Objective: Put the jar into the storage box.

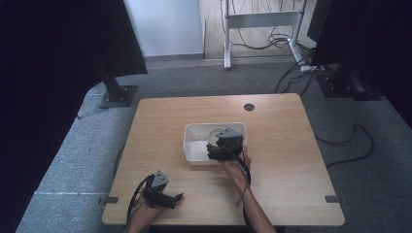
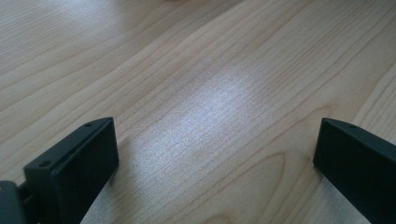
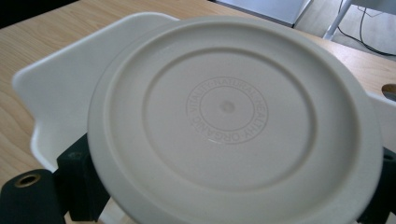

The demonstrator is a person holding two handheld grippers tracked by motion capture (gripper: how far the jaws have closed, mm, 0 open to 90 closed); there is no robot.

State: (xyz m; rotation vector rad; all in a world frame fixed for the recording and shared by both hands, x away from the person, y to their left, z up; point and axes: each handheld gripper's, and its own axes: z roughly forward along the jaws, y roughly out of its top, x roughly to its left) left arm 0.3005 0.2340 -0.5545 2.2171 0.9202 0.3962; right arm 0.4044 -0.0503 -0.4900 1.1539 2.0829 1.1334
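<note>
While the left gripper (image 1: 179, 196) rests near the table's (image 1: 286, 165) front edge, jaws spread wide over bare wood, the right gripper (image 1: 214, 154) clasps a round white lid (image 3: 229, 121) by its rim above the white tub (image 1: 193, 141). Held only at its edge, the lid could tilt or slip. Embossed lettering on the lid appears in the right gripper view; the high view reveals both grippers' places.
</note>
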